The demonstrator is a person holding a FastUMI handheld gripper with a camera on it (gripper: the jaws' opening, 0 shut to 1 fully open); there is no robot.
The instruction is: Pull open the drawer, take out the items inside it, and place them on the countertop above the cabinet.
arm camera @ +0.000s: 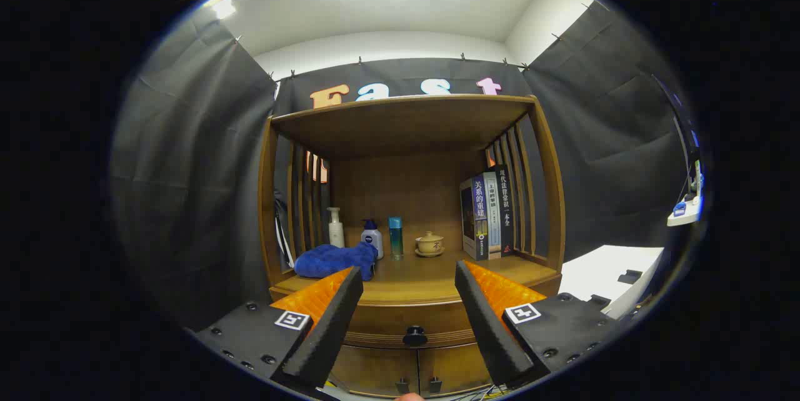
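gripper [409, 292] released, holding nothing | drawer [400, 325] closed, knob [415, 335] between fingers, just ahead | towel [336, 261] far left on countertop [431, 276]

cabinet [412, 301]: brown wood | towel [334, 260]: blue | knob [415, 334]: seemingly black

The upright book with the blue-grey spine [478, 217] reads 关系的重建. The black-spined book [506, 204] near it reads 现代法律常识一本全. Square black-and-white coded markers sit on the gripper [407, 271], its fingers spread apart.

Glossy wooden cabinet [550, 201], fuzzy blue cloth [334, 260], matt ridged tool fingers [334, 326] apart.
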